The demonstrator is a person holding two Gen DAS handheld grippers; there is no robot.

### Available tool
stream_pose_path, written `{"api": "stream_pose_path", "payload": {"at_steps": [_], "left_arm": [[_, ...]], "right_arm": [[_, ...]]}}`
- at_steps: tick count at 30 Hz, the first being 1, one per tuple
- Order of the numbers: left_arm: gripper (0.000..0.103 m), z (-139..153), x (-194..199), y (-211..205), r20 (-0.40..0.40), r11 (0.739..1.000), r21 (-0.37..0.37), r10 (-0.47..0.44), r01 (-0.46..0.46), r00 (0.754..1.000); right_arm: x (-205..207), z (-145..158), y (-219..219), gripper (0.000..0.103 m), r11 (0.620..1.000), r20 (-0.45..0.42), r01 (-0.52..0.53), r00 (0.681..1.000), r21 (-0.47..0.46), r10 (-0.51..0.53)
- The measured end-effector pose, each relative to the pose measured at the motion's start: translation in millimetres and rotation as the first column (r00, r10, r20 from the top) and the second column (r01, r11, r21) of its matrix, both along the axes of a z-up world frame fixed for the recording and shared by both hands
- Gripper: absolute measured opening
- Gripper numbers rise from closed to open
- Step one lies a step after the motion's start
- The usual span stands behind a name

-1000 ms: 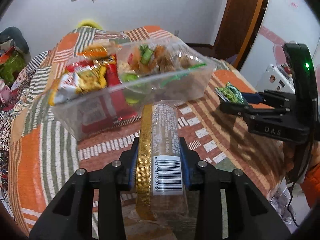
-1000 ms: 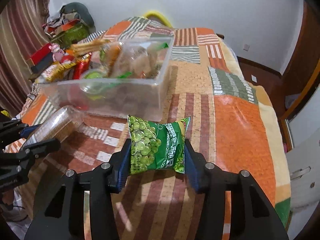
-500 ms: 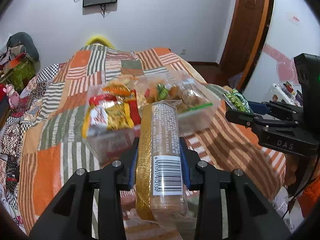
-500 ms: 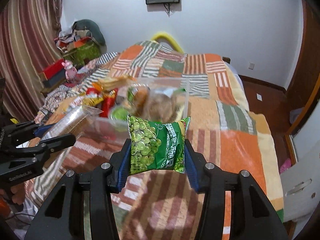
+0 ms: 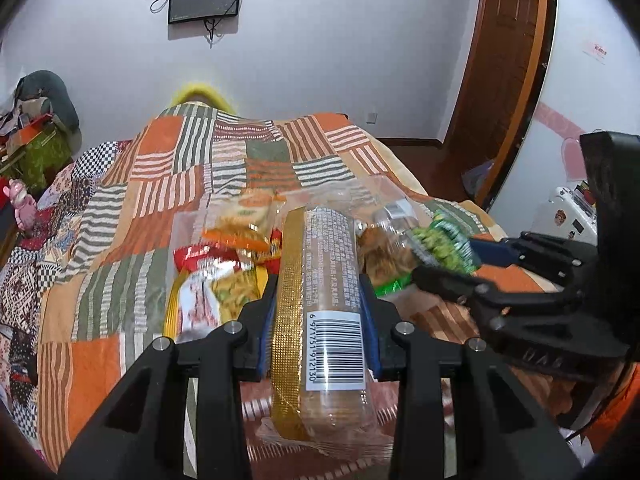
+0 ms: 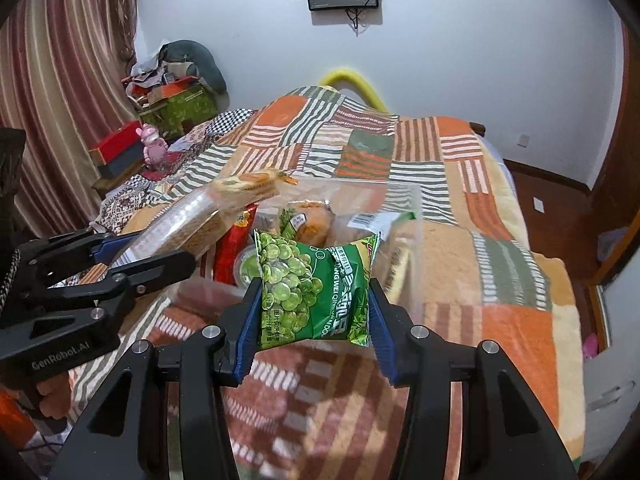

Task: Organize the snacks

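Both tongs are loaded and raised over the bed (image 6: 520, 320) with its patchwork blanket. The left tongs (image 5: 318, 320) are clamped on a long clear cracker sleeve (image 5: 328, 280) with a gold strip and a barcode facing up; it sticks straight out forward between the 2 blue pads, pointing at the clear snack bin (image 5: 192, 224). The right tongs (image 6: 314, 312) are squeezed onto a green pea bag (image 6: 312, 284), gripped by its 2 side edges, front facing the camera, held level.

In the left view the right tongs (image 5: 448, 256) come in from the right side with the pea bag (image 5: 440, 240) close to the bin's near right corner. In the right view the left tongs (image 6: 132, 256) reach in from the left, angled up, with the sleeve's far end (image 6: 192, 220) over the bin (image 6: 380, 200). The bin sits on the blanket, packed with red, yellow and orange packets, blurry here.
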State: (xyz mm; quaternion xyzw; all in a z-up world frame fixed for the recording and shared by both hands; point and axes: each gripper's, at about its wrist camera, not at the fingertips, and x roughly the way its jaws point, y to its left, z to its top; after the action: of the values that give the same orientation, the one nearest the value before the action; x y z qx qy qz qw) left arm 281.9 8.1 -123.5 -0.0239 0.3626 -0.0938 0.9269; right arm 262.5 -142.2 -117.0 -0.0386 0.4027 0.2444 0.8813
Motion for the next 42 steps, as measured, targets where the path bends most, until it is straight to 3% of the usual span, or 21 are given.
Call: {"api": "stream_pose_path", "payload": {"at_steps": [7,12,16,22,28,36,37,40,42], "left_arm": [[0.036,-4.8,21.4,3.7,0.001,1.000,-0.004,0.008,-0.008,1.000],[0.037,-15.1,32.2,15.2,-0.031,0.997,-0.065,0.028,-0.030,0.999],[0.037,-10.0,26.7,16.9,0.004,0.997,-0.064,0.035,-0.034,0.999],[0.037,5.0,12.3,14.6,0.029,0.999,-0.047,0.023,-0.021,0.999],[0.037,31.3,-15.7,16.1,0.080,0.999,-0.033,0.038,-0.035,0.996],[0.038,94.2,-80.6,23.7,0.227,0.995,-0.045,0.093,-0.085,0.969],[0.040,101.9,-89.1,24.0,0.247,0.995,-0.045,0.096,-0.088,0.964],[0.060,126.7,-119.3,23.0,0.321,0.994,-0.037,0.108,-0.102,0.941],[0.063,143.2,-142.9,21.3,0.379,0.993,-0.036,0.114,-0.108,0.918]], "right_arm": [[18.7,-7.7,15.0,0.046,1.000,-0.019,-0.027,0.999,0.008,0.028],[24.6,-9.8,17.5,0.049,0.999,-0.048,-0.025,0.998,0.029,0.027],[22.2,-8.6,17.4,0.058,0.999,-0.057,-0.023,0.998,0.038,0.025],[15.3,-1.5,12.5,0.058,0.999,-0.058,-0.015,0.998,0.036,0.018],[-2.9,22.0,3.4,0.058,0.999,-0.015,-0.006,1.000,0.052,0.007],[-48.5,82.5,-12.4,0.058,0.995,0.120,0.009,0.993,0.096,-0.020],[-56.6,91.8,-14.7,0.058,0.995,0.144,0.011,0.989,0.104,-0.026],[-80.9,116.3,-21.0,0.058,0.991,0.204,0.007,0.978,0.132,-0.034],[-97.6,132.2,-25.3,0.059,0.988,0.245,0.007,0.968,0.155,-0.046]]}}
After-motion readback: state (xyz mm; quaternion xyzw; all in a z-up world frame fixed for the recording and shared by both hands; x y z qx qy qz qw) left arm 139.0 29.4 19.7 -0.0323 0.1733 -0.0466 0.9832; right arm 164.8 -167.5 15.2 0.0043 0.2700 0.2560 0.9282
